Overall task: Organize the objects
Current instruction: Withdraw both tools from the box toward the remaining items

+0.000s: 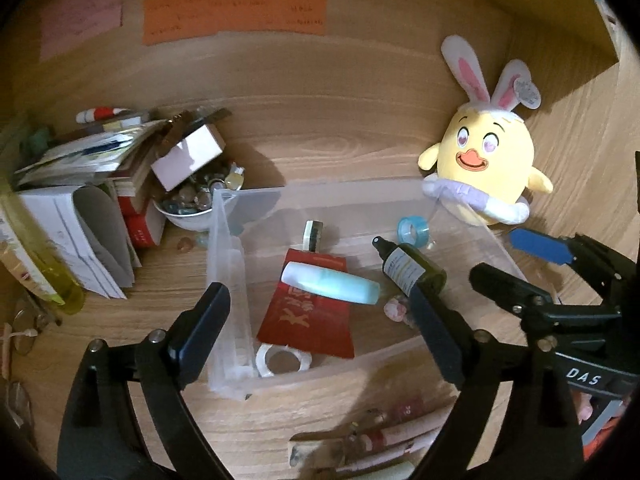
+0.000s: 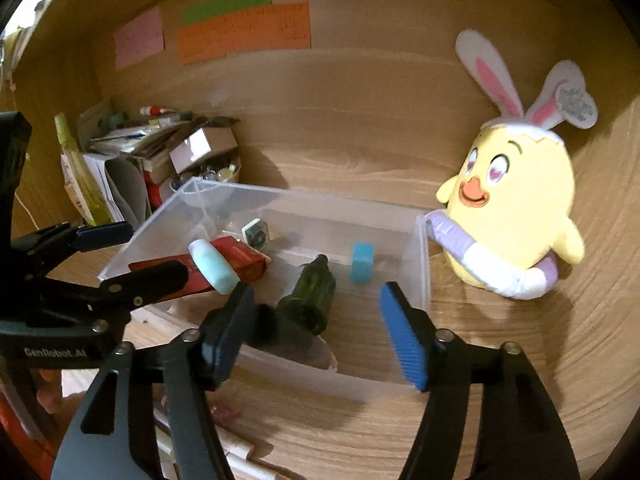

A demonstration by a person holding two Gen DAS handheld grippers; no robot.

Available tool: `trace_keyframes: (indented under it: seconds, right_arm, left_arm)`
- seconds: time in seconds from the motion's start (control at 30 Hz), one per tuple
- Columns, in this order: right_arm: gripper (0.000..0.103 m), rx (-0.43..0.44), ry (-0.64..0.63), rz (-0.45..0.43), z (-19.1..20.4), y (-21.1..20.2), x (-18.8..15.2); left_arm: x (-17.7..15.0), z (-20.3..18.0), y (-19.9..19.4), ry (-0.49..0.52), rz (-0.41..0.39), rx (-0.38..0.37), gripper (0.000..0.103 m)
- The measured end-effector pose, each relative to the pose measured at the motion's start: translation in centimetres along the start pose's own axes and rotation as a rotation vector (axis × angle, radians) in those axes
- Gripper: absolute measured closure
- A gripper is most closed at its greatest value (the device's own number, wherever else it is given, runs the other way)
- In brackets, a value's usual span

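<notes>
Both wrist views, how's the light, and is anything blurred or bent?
Left wrist view: dim warm light, dark fisheye corners, the clear bin edge bows, soft shadow behind the plush chick. Right wrist view: same warm light, the chick and notes slightly soft, writing unreadable.

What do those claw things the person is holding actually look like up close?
Both are black plastic tongs with silver rivets at the joints. The right gripper has ribbed blue pads on its fingers and white "DAS" lettering. The left gripper has dark pads on its fingers and a "GenRobot.AI" marking. No cables or sleeves show.
</notes>
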State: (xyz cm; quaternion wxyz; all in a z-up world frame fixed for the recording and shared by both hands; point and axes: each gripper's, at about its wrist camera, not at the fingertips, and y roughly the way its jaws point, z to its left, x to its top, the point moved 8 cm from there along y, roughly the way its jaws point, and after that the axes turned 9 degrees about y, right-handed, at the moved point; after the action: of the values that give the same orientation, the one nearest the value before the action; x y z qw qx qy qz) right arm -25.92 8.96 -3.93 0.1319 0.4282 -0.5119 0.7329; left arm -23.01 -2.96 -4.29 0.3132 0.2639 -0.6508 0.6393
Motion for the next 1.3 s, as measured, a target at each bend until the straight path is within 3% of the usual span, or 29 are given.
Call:
trace_keyframes:
  seconds: [0.13, 0.43, 0.9, 1.3]
  right_arm:
    - [0.028, 0.007, -0.006, -0.031, 0.3, -1.5, -0.1]
    - [0.026, 0.039, 0.011, -0.042, 0.5, -4.4, -2.4]
    - [0.026, 0.068, 0.024, 0.047, 1.8, -6.0, -9.8]
    - [0.026, 0.119, -0.009, 0.163, 4.1, -5.2, -15.6]
  left_arm:
    - [-0.5, 0.1, -1.3, 0.001, -0.013, 0.003, 0.006]
    - [-2.7, 0.5, -3.7, 0.006, -0.010, 0.017, 0.004]
    - [-9.7, 0.9, -5.0, -0.002, 0.095, 0.047, 0.004]
    - [-15.3, -1.1, -6.3, 0.017, 0.169, 0.057, 0.004]
